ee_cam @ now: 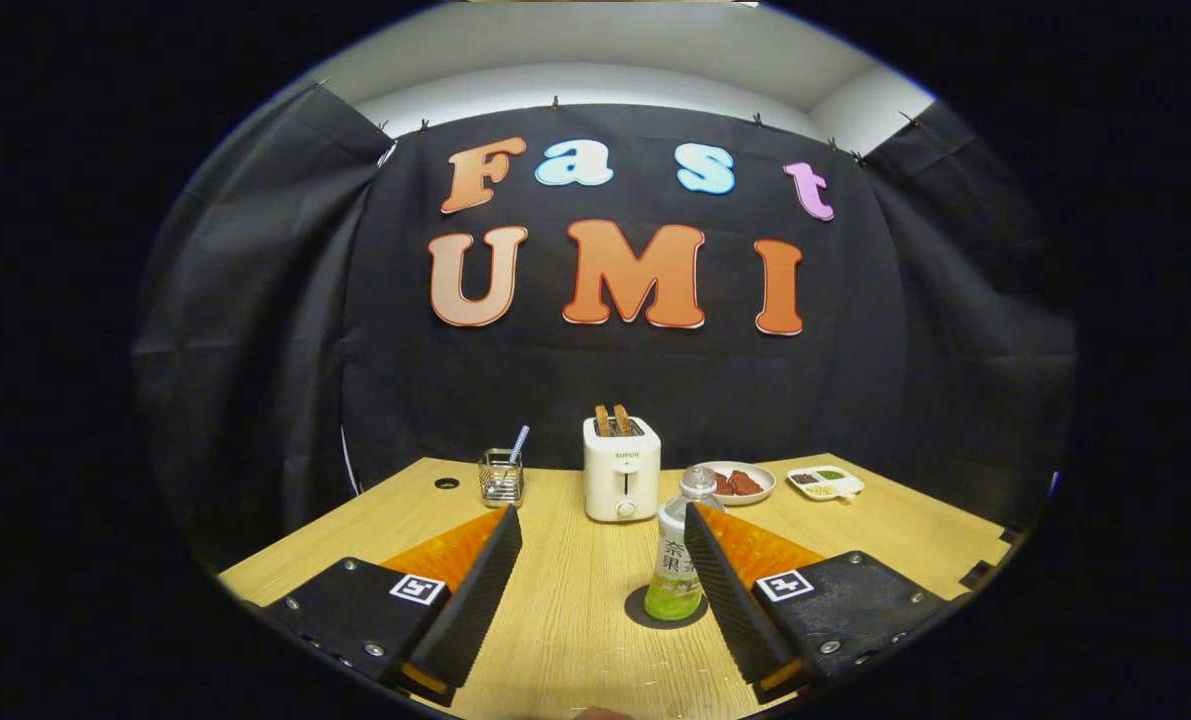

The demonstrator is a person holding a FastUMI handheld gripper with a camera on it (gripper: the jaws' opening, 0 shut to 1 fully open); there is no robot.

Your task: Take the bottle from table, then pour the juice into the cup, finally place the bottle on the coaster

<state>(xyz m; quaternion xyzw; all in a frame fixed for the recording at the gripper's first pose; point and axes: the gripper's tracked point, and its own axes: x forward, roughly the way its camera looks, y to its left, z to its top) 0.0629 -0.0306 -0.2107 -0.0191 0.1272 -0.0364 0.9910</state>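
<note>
Hand-held gripper (603, 530) with fingers spread wide, gripping nothing. A clear plastic bottle of green juice (677, 560) stands upright on the light wooden table (575, 620), between the fingers, close beside the right one. Beyond: a white toaster (621, 468) and a glass cup with a straw (501, 476).

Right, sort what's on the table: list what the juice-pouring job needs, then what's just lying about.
For the job:
- bottle, upright, beside the right finger of the open claw
- glass cup with a straw, beyond the left finger

Lying about:
- toaster with toast
- plate of food
- small divided dish
</note>
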